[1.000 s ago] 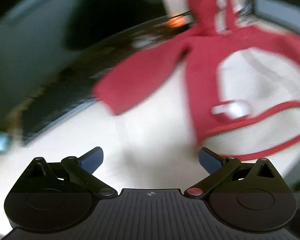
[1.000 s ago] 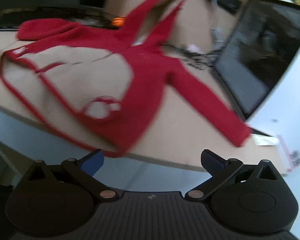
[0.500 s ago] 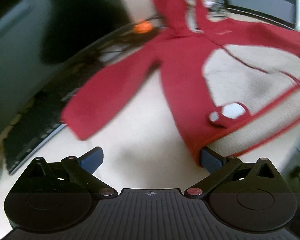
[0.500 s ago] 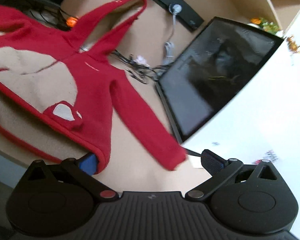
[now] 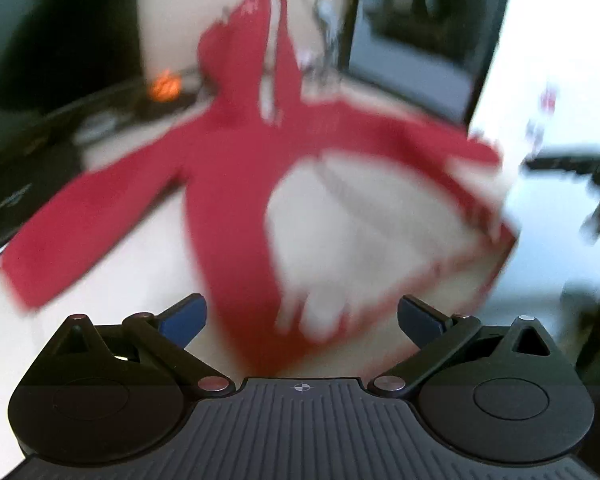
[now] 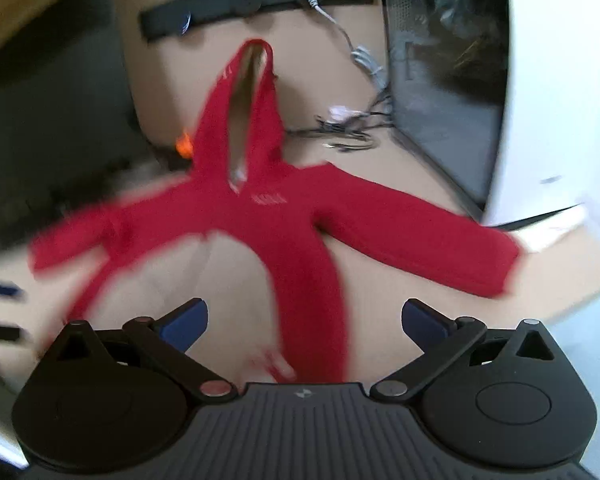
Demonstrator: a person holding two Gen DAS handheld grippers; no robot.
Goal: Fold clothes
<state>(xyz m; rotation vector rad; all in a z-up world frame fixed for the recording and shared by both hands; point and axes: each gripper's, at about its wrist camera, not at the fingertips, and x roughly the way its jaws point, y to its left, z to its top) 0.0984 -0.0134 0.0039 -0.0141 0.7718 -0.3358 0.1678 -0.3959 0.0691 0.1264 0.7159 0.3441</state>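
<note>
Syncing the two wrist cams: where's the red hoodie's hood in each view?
Left wrist: hood top centre, blurred, above the hoodie body.
Right wrist: hood upper centre, opening facing the camera, left of the grey cable.
Shared landmark: the orange object, just left of the hood's base in both views.

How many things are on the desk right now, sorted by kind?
Garments: 1, the red hoodie, spread flat with both sleeves out
Screens: 1, the dark monitor
Power strips: 1, the black strip on the back panel
Cable bundles: 1, the cables
Orange objects: 1, blurred
Total: 5
</note>
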